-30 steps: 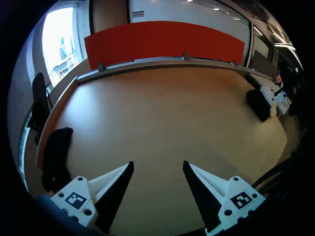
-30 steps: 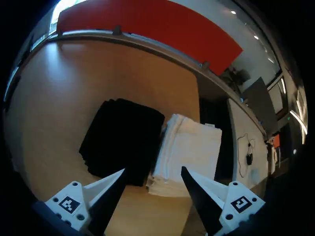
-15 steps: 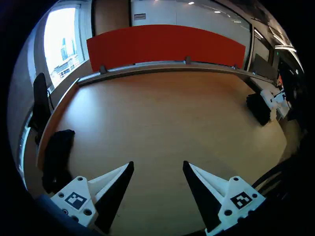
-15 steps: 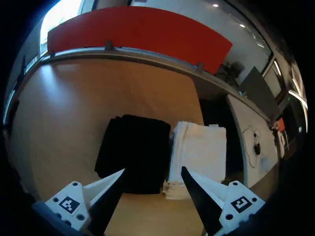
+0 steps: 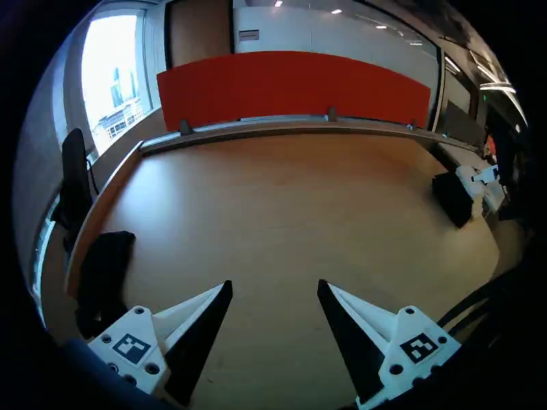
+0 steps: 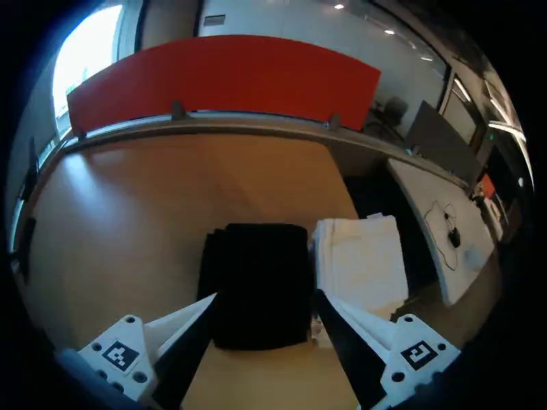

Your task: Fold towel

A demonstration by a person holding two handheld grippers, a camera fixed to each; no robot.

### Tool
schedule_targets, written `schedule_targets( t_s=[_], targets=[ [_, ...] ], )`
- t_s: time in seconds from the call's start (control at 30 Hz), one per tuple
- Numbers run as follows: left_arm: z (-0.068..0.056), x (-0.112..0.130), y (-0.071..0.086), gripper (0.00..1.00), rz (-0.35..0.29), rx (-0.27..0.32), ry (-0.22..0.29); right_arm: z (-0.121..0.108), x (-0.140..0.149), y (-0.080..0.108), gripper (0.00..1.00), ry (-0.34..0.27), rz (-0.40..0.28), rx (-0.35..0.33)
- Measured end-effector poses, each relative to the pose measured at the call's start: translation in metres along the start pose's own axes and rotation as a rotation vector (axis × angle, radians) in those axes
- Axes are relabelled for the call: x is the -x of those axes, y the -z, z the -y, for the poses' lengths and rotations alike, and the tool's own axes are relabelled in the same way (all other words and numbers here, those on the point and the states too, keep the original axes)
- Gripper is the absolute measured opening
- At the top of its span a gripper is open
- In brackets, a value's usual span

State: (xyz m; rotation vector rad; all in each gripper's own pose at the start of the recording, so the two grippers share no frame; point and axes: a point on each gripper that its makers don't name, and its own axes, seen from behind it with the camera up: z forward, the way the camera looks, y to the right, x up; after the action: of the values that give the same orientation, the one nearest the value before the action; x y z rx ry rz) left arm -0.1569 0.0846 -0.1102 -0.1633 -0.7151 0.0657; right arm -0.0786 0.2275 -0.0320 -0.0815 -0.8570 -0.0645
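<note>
Two folded towel stacks lie side by side near the table's edge in your right gripper view. The black stack (image 6: 258,273) is at 12 o'clock, dead ahead of the right gripper (image 6: 265,294), and the white stack (image 6: 359,263) is at 1 o'clock, pressed against it. That claw is released, with its fingers spread and nothing between them (whether the tips touch the black stack, you cannot tell).

In your left gripper view the left gripper (image 5: 274,283) is likewise released, its fingers wide over the bare wooden table (image 5: 287,198). From there the stacks sit well apart at 2 o'clock, by the table's right edge. A dark cloth (image 5: 102,273) lies at 8 o'clock on the left edge. A red partition (image 5: 294,85) runs along the back at 12.
</note>
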Motion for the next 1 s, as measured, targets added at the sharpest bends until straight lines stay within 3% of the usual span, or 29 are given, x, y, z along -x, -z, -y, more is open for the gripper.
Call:
schedule_targets(
  t_s=[0.5,0.77,1.0],
  targets=[
    [0.007,-0.024,0.001,0.92,-0.049,-0.014,0.016,0.03,-0.057,0.038,1.0,-0.06,-0.309,0.006],
    [0.011,-0.037,0.002,0.92,-0.081,-0.019,0.027,0.039,-0.077,0.061,1.0,-0.05,-0.456,0.024],
    [0.014,-0.049,0.002,0.92,-0.117,-0.026,0.031,0.048,-0.089,0.075,1.0,-0.031,-0.537,0.031]
  ],
)
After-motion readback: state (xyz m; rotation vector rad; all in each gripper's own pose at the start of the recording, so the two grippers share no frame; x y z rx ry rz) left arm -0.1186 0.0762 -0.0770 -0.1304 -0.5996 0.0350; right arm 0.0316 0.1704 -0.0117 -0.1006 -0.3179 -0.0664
